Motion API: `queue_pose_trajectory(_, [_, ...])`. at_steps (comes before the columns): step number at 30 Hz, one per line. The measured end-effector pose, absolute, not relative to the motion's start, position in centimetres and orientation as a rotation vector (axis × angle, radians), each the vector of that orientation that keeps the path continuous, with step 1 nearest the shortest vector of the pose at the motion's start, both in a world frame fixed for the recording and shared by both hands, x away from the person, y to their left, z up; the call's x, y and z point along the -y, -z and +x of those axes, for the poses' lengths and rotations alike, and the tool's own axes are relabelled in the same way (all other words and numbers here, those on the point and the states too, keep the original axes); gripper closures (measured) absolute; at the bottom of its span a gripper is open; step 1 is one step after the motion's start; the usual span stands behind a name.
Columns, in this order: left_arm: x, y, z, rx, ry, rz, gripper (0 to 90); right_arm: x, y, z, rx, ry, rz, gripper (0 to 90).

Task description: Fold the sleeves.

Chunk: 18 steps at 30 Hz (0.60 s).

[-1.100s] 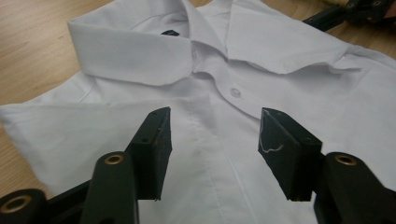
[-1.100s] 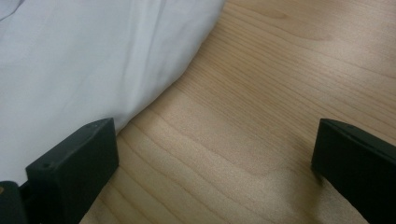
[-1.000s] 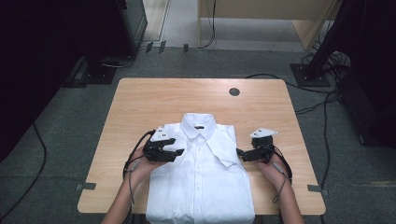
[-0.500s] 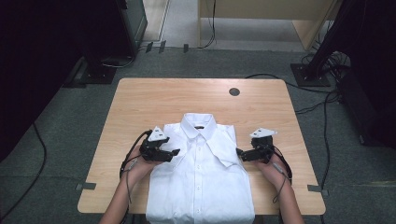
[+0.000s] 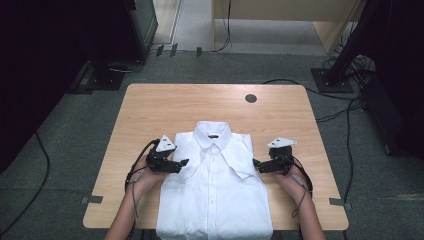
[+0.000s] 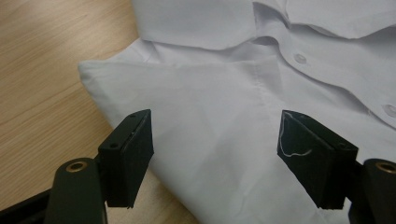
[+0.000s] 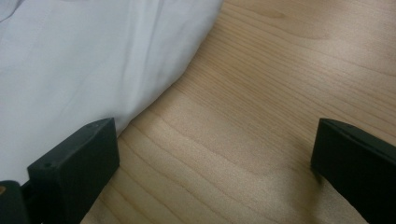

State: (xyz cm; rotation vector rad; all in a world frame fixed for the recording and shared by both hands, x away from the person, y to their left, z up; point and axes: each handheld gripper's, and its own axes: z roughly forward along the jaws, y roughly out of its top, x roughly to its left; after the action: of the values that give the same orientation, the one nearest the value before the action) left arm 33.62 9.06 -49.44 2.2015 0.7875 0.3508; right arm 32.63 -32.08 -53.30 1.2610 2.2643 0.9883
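Note:
A folded white dress shirt (image 5: pixel 215 192) lies buttoned, collar away from me, at the near middle of the wooden table (image 5: pixel 200 105). My left gripper (image 5: pixel 184 162) sits at the shirt's left shoulder. In the left gripper view the gripper (image 6: pixel 217 123) is open, its jaws have just been opening, and the shirt's shoulder fabric (image 6: pixel 224 93) lies loose under the gap, not pinched. My right gripper (image 5: pixel 256 163) rests at the shirt's right edge. In the right gripper view it (image 7: pixel 215 128) stands wide open over bare wood (image 7: pixel 280 70), one jaw beside the shirt's edge (image 7: pixel 70 70).
A round cable hole (image 5: pixel 251 98) sits in the table's far right part. Bare wood lies beyond the collar and at both sides. Cables (image 5: pixel 330 117) trail on the grey floor, a dark cabinet (image 5: pixel 65 45) stands at the left, and wooden furniture (image 5: pixel 280 25) at the back.
My left gripper has drawn slightly to the left at the shirt's shoulder and its jaws stand wider. The right gripper has not moved.

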Motion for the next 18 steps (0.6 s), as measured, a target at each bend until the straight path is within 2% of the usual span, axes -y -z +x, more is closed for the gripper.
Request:
queue_pose_trajectory(16, [-10.0,49.71,33.86,-0.803,-0.333,2.212,26.7,32.01,53.3,32.58,-2.256,-0.986,1.27,0.7])
queue_pose_trajectory(17, [-10.06,49.74,33.87,-0.801,-0.336,2.214,25.9,32.01,53.3,32.57,-2.256,-0.986,1.27,0.7])
queue_pose_trajectory(18, [-10.09,49.77,33.89,-0.805,-0.339,2.213,20.4,32.01,53.3,32.58,-2.256,-0.986,1.27,0.7])
